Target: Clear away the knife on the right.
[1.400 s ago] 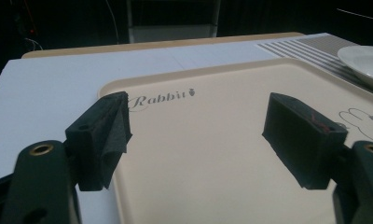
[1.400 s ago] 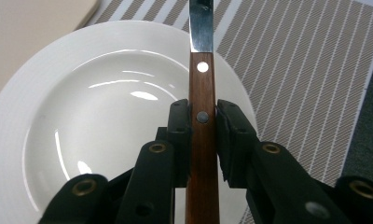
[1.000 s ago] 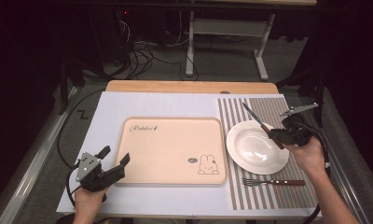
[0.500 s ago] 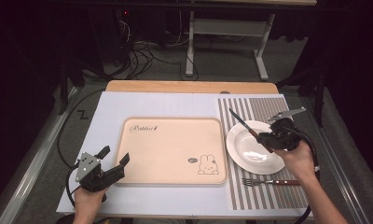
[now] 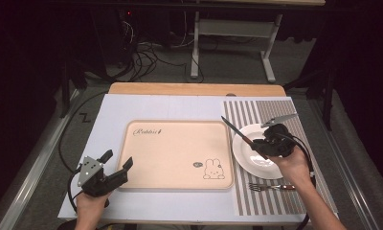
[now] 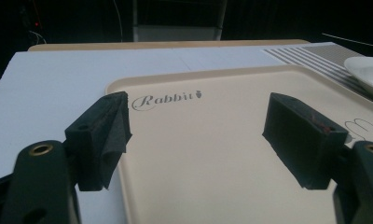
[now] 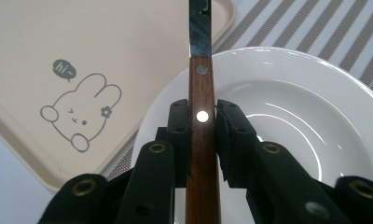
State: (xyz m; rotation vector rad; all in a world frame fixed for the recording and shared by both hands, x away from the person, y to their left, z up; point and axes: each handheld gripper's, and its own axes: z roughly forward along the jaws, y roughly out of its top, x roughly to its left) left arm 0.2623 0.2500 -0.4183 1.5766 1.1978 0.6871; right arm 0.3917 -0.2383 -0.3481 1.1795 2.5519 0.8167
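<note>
Right gripper [image 5: 257, 143] has carried the knife [image 7: 201, 116] leftward over the plate [image 5: 249, 160]; jaws clamped on handle, blade running straight ahead toward the tray [image 5: 175, 153]. Left gripper [image 5: 117, 165] idle, jaws apart.

Bright tabletop, dark surroundings, soft close-ups

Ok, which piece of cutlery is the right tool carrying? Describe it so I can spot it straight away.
Start at the striped placemat on the table's right side, then find the white plate on it. Above the plate's left edge, the right tool grips a knife by its handle. Unlike the fork lying flat below the plate, it has a riveted wooden handle and points toward the beige tray.
</note>
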